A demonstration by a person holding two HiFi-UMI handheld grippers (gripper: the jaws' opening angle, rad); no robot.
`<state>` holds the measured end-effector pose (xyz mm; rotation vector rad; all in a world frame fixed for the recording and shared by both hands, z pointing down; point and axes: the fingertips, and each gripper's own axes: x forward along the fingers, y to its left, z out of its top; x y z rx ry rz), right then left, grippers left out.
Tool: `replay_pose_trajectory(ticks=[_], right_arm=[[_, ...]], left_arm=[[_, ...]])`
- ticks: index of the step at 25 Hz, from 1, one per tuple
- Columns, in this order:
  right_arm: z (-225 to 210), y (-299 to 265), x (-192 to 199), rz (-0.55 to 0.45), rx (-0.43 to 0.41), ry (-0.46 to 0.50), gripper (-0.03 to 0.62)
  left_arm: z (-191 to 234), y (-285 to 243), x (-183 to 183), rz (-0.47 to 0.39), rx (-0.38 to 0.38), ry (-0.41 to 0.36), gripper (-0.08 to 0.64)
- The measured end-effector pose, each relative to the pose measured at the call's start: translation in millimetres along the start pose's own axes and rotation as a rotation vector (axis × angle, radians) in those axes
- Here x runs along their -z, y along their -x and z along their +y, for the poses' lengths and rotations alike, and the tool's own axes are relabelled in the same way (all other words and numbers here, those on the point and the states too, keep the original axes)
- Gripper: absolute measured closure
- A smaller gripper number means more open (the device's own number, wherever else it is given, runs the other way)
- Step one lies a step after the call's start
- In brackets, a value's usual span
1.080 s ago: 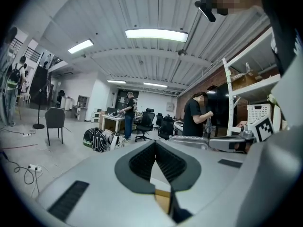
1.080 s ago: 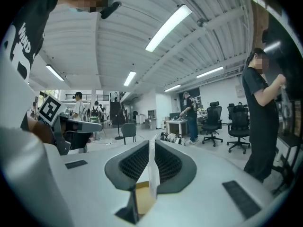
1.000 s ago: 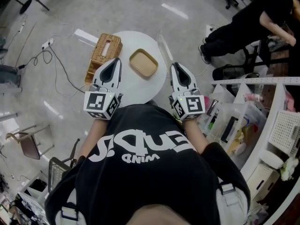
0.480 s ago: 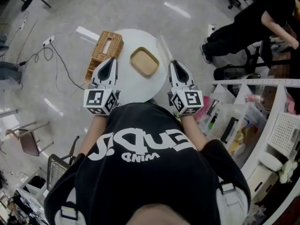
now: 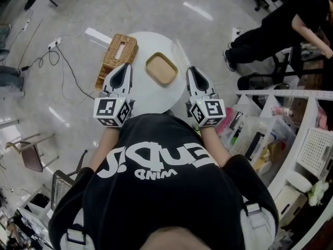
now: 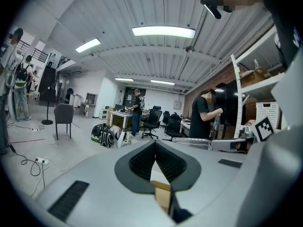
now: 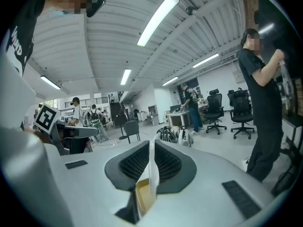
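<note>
The wooden tray (image 5: 161, 69) lies empty on the round white table (image 5: 151, 97), a little far of its middle. A wicker box (image 5: 116, 59) sits at the table's left edge, partly hanging over it, near the tray but apart from it.

We hold the left gripper (image 5: 125, 67) over the near-left of the table, with its tip close beside the wicker box. The right gripper (image 5: 191, 70) is over the near-right edge. The tray sits between the two tips and slightly farther out, and neither tip touches it.

In the left gripper view the left gripper (image 6: 155, 144) has its pads meeting at the tip with nothing gripped. The right gripper (image 7: 151, 144) looks the same in its own view: jaws together and empty.

To do this well, we judge that both tools should stay level and evenly spaced either side of the tray. The left tip needs watching, since the overhanging box would be easy to nudge. The jaws would have to part before either could take the tray's thin rim. Cluttered shelving (image 5: 260, 139) stands close on the right, so that elbow has little room.
</note>
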<state>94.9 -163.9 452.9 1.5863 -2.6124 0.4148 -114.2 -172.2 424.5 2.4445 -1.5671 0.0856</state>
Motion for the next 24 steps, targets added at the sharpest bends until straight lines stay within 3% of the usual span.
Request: replay_pose_trajectory(ticks=[24], right_arm=[[12.8,-10.0,5.9,0.018,-0.038,-0.008,0.557]], left_arm=[[4.7,-1.5,5.4,0.030,0.018,0.010,0.560]])
